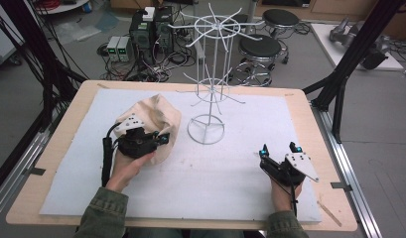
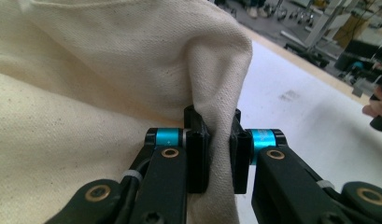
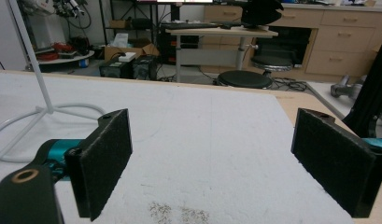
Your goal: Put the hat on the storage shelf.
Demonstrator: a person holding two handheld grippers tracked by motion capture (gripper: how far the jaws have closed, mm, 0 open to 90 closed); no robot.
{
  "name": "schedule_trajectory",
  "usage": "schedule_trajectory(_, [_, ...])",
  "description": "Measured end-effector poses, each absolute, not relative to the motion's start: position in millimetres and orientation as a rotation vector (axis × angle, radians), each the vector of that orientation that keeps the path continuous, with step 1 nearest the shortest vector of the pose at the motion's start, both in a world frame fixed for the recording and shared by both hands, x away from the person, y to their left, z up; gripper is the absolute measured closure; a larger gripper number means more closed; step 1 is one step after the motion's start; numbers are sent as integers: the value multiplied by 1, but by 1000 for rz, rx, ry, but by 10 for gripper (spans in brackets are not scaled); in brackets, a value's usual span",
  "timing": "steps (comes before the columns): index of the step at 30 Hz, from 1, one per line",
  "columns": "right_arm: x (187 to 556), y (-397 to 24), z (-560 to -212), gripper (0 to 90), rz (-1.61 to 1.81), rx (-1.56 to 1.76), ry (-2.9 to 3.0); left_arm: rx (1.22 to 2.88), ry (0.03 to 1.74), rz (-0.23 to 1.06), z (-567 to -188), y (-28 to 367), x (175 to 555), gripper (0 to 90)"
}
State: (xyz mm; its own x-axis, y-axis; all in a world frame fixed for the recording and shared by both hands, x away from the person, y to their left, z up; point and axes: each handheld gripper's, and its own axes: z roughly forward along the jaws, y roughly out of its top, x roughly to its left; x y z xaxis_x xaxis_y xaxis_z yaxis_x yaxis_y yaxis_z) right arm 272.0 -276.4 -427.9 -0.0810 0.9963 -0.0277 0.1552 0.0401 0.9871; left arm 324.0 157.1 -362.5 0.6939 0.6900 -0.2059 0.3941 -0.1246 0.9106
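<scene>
With the left gripper (image 2: 215, 154) pinching a fold of the cream cloth bag (image 1: 153, 121) near the table's (image 1: 309, 106) left edge, lift slowly while the spread-fingered right gripper (image 1: 280, 149) comes across from the near right corner

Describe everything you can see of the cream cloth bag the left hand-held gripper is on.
The cloth bag is cream, woven canvas-like fabric with faint dark specks, crumpled into a soft mound with deep folds. It sits on the white mat at the table's left, beside the white wire rack's ring base but apart from it. The left hand-held gripper pinches one upright fold between its pads. No handles or print are visible.
</scene>
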Motion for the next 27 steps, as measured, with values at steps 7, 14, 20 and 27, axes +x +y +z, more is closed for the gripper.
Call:
schedule_trajectory(7, [272,-276,-428,113,1164,1261,1399,1676,779,398,-353,163,316,813])
schedule_trajectory(14, [272,-276,-428,113,1165,1262,1399,1573,711,494,-343,171,308,813])
schedule_trajectory(20, [272,-276,-428,113,1165,1260,1398,1476,617,554,-334,174,299,813])
schedule_trajectory(27, [272,-277,-428,113,1167,1259,1393,1400,497,625,-317,178,288,810])
